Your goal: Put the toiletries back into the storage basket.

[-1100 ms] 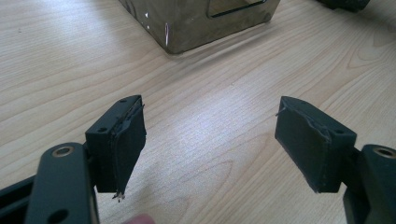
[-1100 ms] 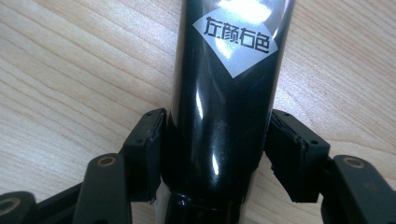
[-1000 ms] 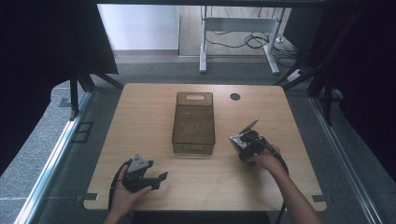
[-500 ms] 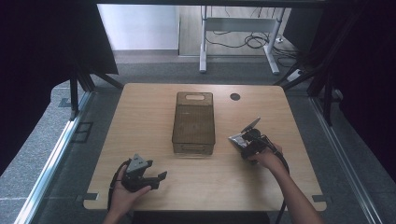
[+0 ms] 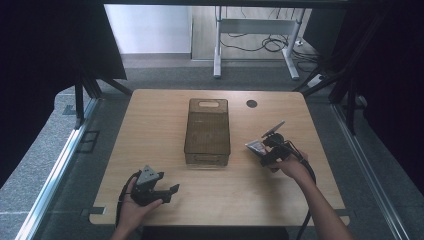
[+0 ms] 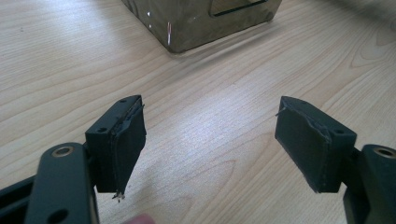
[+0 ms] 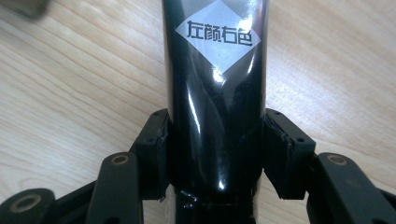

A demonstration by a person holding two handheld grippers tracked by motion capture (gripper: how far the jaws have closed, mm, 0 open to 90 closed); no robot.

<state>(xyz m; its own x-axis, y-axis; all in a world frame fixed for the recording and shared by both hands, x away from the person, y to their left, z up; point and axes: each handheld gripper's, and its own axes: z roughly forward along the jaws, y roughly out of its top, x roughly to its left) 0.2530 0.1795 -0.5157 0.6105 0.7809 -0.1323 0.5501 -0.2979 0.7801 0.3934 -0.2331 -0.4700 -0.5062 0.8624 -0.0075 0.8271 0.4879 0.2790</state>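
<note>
Table: the light wooden table (image 5: 165, 125) has bare room at 9 o'clock of the box and along the near edge.
Box: the translucent brown plastic box (image 5: 208, 131) stands mid-table, long axis running 12 to 6 o'clock.
Right claw (image 5: 263, 148): at 3 o'clock of the box, clamped on the glossy black bottle with a silver diamond label (image 7: 215, 93); its jaws have just been closing.
Bottle: its long axis runs straight out between the jaws, label end farthest.
Left claw (image 5: 172, 190): near the front edge at 7 o'clock of the box, spread wide, nothing between.

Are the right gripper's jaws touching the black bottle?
Touching: in the right gripper view, the right gripper has both jaws pressed against the glossy black bottle.
</note>
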